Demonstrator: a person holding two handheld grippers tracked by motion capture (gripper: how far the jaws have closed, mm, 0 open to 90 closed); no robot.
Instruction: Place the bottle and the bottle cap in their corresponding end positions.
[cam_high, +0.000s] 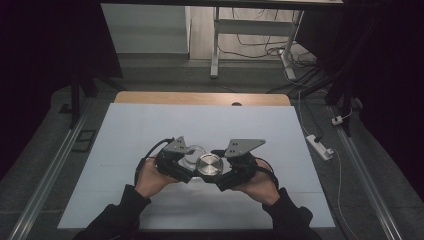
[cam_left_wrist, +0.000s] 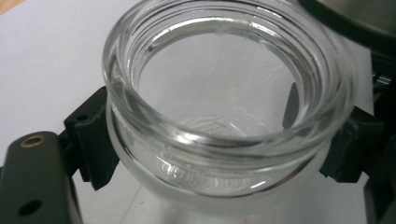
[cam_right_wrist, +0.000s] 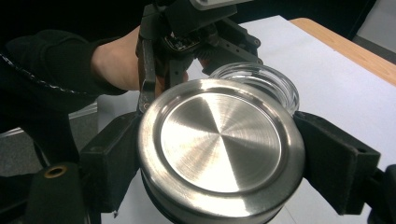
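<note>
A clear glass jar (cam_left_wrist: 224, 116) with a threaded rim sits between the jaws of my left gripper (cam_left_wrist: 219, 140), which is shut on it just below the rim. The jar (cam_high: 192, 152) shows as a clear ring beside the left gripper (cam_high: 181, 161) in the high view. A round brushed-metal lid (cam_right_wrist: 219, 149) is clamped at its sides by my right gripper (cam_right_wrist: 219, 161), shut on it. In the high view the lid (cam_high: 209, 165) hangs right next to the jar, with the right gripper (cam_high: 227, 172) behind it. The jar (cam_right_wrist: 261, 81) lies just beyond the lid in the right gripper view.
A white sheet (cam_high: 200, 125) covers the table, whose wooden far edge (cam_high: 200, 98) shows beyond it. A white power strip (cam_high: 320, 146) and cables lie on the floor to the right. A white table frame (cam_high: 250, 30) stands farther back.
</note>
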